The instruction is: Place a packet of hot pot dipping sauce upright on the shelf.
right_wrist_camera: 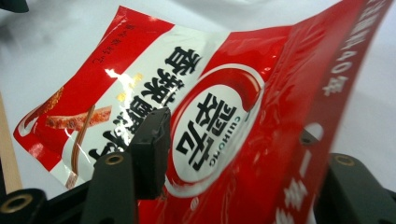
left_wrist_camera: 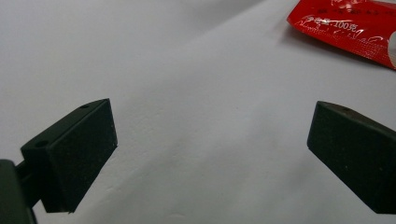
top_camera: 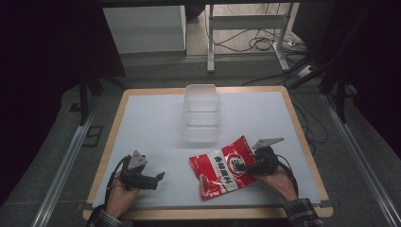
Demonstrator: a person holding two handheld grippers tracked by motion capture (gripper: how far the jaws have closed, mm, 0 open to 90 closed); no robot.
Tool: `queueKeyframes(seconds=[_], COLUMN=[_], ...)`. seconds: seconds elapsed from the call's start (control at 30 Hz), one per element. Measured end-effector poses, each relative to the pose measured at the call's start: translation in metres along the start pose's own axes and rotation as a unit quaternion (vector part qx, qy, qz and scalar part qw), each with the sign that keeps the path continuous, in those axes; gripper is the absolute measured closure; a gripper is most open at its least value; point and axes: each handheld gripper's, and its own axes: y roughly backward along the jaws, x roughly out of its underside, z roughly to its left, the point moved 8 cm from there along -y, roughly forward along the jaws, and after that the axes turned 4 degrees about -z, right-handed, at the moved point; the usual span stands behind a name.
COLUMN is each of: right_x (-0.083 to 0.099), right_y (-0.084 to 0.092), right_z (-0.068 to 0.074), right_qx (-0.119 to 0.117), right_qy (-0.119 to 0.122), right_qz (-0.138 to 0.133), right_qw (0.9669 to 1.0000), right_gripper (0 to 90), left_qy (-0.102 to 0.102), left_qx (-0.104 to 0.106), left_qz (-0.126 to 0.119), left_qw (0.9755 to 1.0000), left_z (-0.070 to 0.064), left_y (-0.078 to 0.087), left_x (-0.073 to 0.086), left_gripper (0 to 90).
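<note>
A red and white snack bag (top_camera: 222,170) lies at the front right of the white table top (top_camera: 151,123). My right gripper (top_camera: 241,166) reaches over the bag's right end. In the right gripper view the bag (right_wrist_camera: 140,79) passes between the jaws of the right gripper (right_wrist_camera: 243,158). One pad sits over its printed face, and its red edge is curled up against the other jaw. A wide gap stays between the pads. My left gripper (top_camera: 160,177) rests at the front left, held by a hand. In its own view the left gripper (left_wrist_camera: 210,154) is open over bare table, with a corner of the bag (left_wrist_camera: 345,23) beyond.
A clear plastic container (top_camera: 202,113) stands at the back middle of the table. The table's wooden rim (top_camera: 302,142) runs close to my right hand. Beyond the table are metal legs and cables on the floor (top_camera: 255,42).
</note>
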Motion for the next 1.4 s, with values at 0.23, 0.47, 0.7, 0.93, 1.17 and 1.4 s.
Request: queueKeyframes(seconds=[0.23,0.47,0.7,0.93,1.17,1.4], right_x=[-0.008,-0.010,-0.020,-0.028,-0.045,-0.062], right_y=[-0.012,-0.013,-0.005,0.002,0.013,0.027], right_z=[0.011,0.017,0.026,0.031,0.037,0.039], right_qx=[-0.015,-0.008,-0.006,-0.004,-0.008,-0.012], right_qy=[0.024,0.046,0.050,0.047,0.049,0.049], right_qz=[0.013,0.023,0.005,-0.006,-0.019,-0.032], right_qw=[0.9995,0.9986,0.9987,0.9989,0.9986,0.9982], right_gripper=[54.7,83.2,87.1,87.0,87.0,87.1], left_qy=[-0.002,-0.002,-0.005,-0.006,-0.007,-0.007], left_qx=[0.000,-0.001,-0.003,-0.004,-0.004,-0.004], left_qz=[0.001,0.000,-0.013,-0.016,-0.016,-0.018], left_qw=[1.0000,1.0000,0.9999,0.9998,0.9998,0.9998], left_z=[0.000,0.000,-0.001,-0.002,-0.002,-0.002], left_y=[0.000,0.000,0.002,0.003,0.003,0.003], left_x=[0.000,0.000,-0.003,-0.004,-0.005,-0.005], left_gripper=[1.7,1.8,1.9,1.9,1.9,1.9])
